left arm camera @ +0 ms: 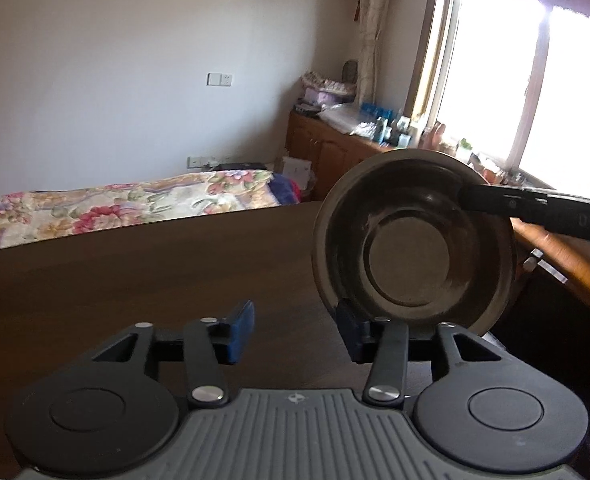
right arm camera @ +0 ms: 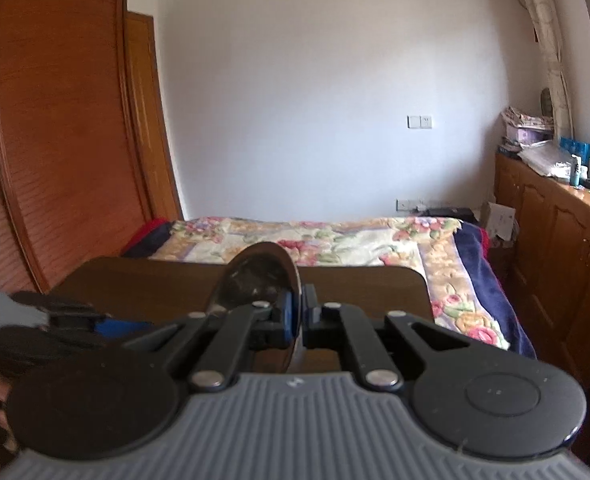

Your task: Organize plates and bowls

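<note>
We hold a round, dark, shiny metal bowl [left arm camera: 413,240] up in the air above the dark brown wooden table [left arm camera: 135,272], tipped on its edge.

In the left wrist view the bowl's hollow faces us, its flat circular base plain in the middle; in the right wrist view we see the same bowl [right arm camera: 255,280] edge-on, standing nearly upright. Our right gripper [right arm camera: 297,320] has its jaws pressed onto the bowl's rim, one blue-padded finger inside and one outside, and it reaches in from the right in the left wrist view [left arm camera: 465,194]. Our left gripper [left arm camera: 295,328] sits just below the bowl with its jaws spread wide, nothing between them. Beyond the table lies a bed with a floral quilt [right arm camera: 335,240]; a tall reddish wooden wardrobe [right arm camera: 55,120] stands to the left, and a bright window [left arm camera: 535,80] above cluttered wooden cabinets [right arm camera: 555,240] to the right.
</note>
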